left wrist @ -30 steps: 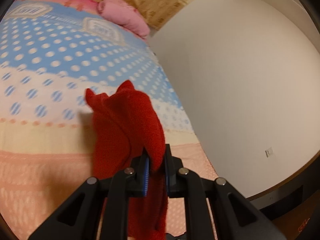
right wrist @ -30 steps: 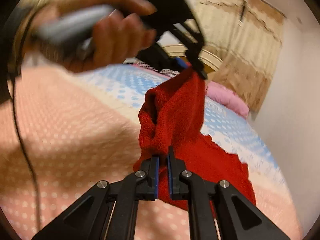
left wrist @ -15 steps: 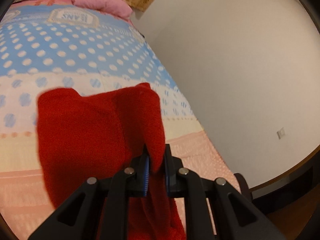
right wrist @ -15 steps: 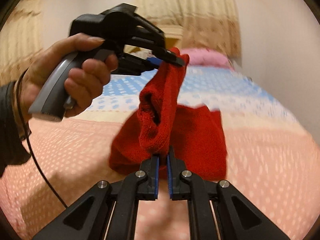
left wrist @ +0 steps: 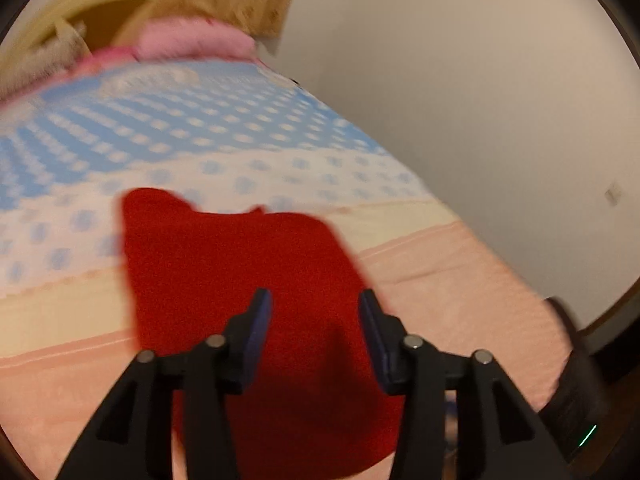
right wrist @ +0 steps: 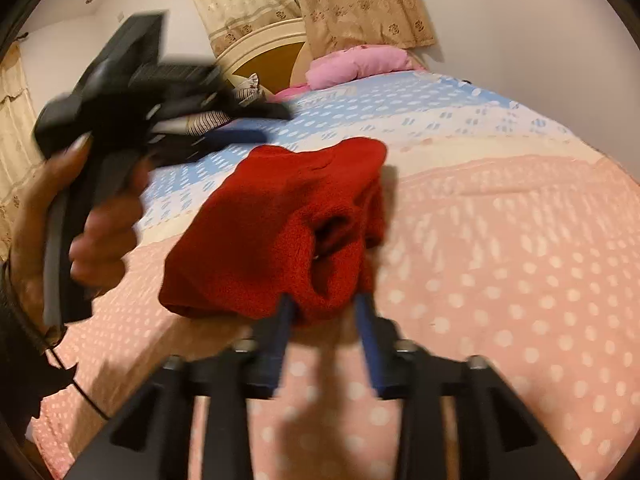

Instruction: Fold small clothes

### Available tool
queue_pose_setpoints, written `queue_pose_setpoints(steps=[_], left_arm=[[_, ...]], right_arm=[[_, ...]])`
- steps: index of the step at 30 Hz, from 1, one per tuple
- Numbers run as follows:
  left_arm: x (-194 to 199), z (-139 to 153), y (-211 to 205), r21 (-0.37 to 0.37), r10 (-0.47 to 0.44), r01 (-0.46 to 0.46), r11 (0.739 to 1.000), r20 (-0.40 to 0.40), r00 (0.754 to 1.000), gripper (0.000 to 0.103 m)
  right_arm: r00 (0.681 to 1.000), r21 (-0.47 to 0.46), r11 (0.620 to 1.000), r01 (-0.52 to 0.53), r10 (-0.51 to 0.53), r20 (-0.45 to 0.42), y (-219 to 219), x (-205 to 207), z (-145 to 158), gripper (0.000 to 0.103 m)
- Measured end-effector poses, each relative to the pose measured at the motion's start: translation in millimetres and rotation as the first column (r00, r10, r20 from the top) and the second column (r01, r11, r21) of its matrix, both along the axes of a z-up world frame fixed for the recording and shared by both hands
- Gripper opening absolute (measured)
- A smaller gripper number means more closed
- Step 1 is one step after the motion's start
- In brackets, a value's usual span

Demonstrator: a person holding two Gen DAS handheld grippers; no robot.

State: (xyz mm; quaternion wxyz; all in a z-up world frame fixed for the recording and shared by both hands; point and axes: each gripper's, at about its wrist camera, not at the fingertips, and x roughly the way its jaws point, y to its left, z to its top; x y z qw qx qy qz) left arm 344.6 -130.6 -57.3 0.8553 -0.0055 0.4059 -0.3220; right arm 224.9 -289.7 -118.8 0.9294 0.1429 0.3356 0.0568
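A small red knitted garment (right wrist: 280, 224) lies in a loose heap on the pink dotted bedspread (right wrist: 520, 280). It also shows in the left wrist view (left wrist: 240, 280), spread below the open fingers. My left gripper (left wrist: 316, 300) is open and holds nothing; in the right wrist view it is a blurred black tool (right wrist: 248, 124) in a hand, above the garment's far left side. My right gripper (right wrist: 326, 304) is open, its fingertips at the garment's near edge.
The bed has a blue dotted quilt section (right wrist: 400, 100) and a pink pillow (right wrist: 360, 64) by the headboard (right wrist: 264, 52). A white wall (left wrist: 480, 100) runs along the bed's right side. A dark object (left wrist: 580, 392) sits at the bed's edge.
Both grippers have opened and let go of the red garment. It has dropped from hanging between them to lying on the bed.
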Motion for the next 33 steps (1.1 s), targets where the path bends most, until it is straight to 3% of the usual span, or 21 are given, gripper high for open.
queue_pose_setpoints(steps=[2, 5, 8, 13, 16, 19, 20, 21, 24, 26, 29, 30, 32, 33], left_arm=[[-8.0, -6.2, 21.2, 0.013, 0.035, -0.035, 0.999, 0.03, 0.999, 0.049], [-25.0, -22.3, 59.4, 0.021, 0.113, -0.115, 0.993, 0.06, 0.992, 0.058], [-30.0, -40.1, 73.4, 0.017, 0.133, -0.133, 0.991, 0.038, 0.99, 0.058], [-37.3, -58.3, 71.9, -0.009, 0.135, -0.135, 0.991, 0.001, 0.991, 0.061], [-43.1, -61.7, 65.9, 0.014, 0.131, -0.131, 0.991, 0.027, 0.991, 0.066], [-46.7, -67.4, 63.6, 0.039, 0.135, -0.136, 0.99, 0.04, 0.99, 0.069], [-47.1, -68.2, 64.5, 0.033, 0.135, -0.136, 0.99, 0.037, 0.99, 0.069], [-46.4, -69.4, 64.2, 0.034, 0.144, -0.145, 0.989, 0.032, 0.989, 0.071], [-43.8, -72.0, 64.0, 0.022, 0.185, -0.185, 0.983, -0.001, 0.983, 0.077], [-41.1, -77.0, 62.7, 0.016, 0.2, -0.199, 0.98, -0.031, 0.979, 0.082], [-43.8, -82.4, 62.5, 0.012, 0.197, -0.197, 0.98, -0.03, 0.98, 0.087], [-44.0, -83.9, 63.7, 0.004, 0.196, -0.196, 0.981, -0.034, 0.98, 0.088], [-43.9, -86.9, 66.5, -0.012, 0.201, -0.202, 0.979, -0.045, 0.979, 0.091], [-43.4, -87.8, 67.1, -0.015, 0.203, -0.204, 0.979, -0.049, 0.978, 0.093]], right_arm=[[1.0, 0.007, 1.0, 0.024, -0.024, 0.006, -11.1, -7.0, 1.2, 0.038], [0.999, 0.014, 0.999, 0.05, -0.05, 0.012, -27.8, -10.8, 7.2, 0.039], [0.999, 0.075, 0.996, 0.048, -0.049, 0.01, -50.0, 0.5, 20.2, 0.039], [0.998, 0.176, 0.984, -0.02, 0.03, -0.054, -65.5, 62.4, 29.1, 0.039], [0.983, 0.231, 0.972, -0.046, 0.085, -0.162, -64.0, 116.7, 12.9, 0.039], [0.97, 0.267, 0.961, -0.074, 0.131, -0.203, -57.6, 146.1, 5.0, 0.038], [0.972, 0.242, 0.968, -0.07, 0.121, -0.203, -53.6, 152.2, 7.3, 0.015], [0.975, 0.199, 0.977, -0.078, 0.117, -0.19, -47.6, 157.9, 15.0, 0.009], [0.985, 0.172, 0.979, -0.11, 0.131, -0.115, -39.1, 167.5, 41.5, 0.009], [0.983, 0.105, 0.991, -0.078, 0.094, -0.157, -35.7, 177.1, 43.6, 0.009], [0.961, -0.062, 0.998, -0.028, 0.01, -0.277, -36.9, 191.2, 24.1, 0.011], [0.95, -0.09, 0.996, -0.025, -0.004, -0.311, -39.0, 193.1, 18.1, 0.014], [0.953, -0.132, 0.991, 0.014, -0.053, -0.297, -45.5, 187.4, 22.3, 0.036], [0.96, -0.146, 0.989, 0.023, -0.063, -0.274, -45.4, 185.0, 28.1, 0.036]])
